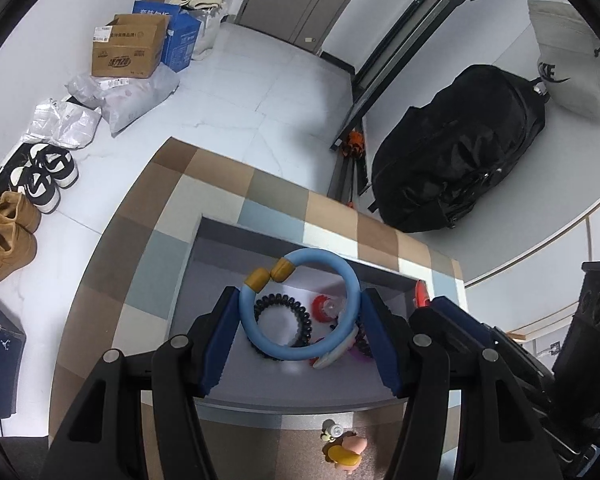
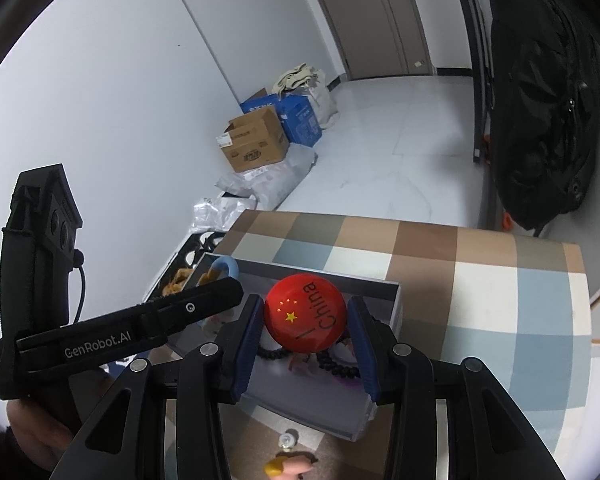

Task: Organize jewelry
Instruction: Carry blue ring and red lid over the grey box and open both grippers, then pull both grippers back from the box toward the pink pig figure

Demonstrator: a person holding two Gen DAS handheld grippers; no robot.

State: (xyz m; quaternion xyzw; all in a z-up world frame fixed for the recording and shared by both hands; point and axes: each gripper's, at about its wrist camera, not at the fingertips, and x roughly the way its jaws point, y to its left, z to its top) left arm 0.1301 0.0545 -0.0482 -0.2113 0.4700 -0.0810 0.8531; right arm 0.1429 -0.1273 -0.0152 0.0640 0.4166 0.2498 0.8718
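Nearest the left wrist camera, the left claw is clenched on a light blue ring with two mustard-yellow end caps, its blue pads pressing the ring's rim at 9 and 3 o'clock. The ring hangs over a shallow grey box that sits on a desk covered in brown, blue and white squares. Inside the box, seen through the ring, lie a black coiled hair tie and a small red piece, with more small bits at 4 o'clock, too blurred to name. At 6 o'clock, on the desk just outside the box's near wall, lies a small yellow and pink charm.

In the right wrist view the right claw is clenched on a round red badge bearing yellow stars and the word "China", gripped at its left and right edges and held above the same box. Black beads lie in the box under the badge. The left claw's black body reaches in from 9 o'clock, with the blue ring's end showing behind it. On the floor past the desk stand a cardboard box and a blue carton at 12 o'clock, and a black bag at 2 o'clock
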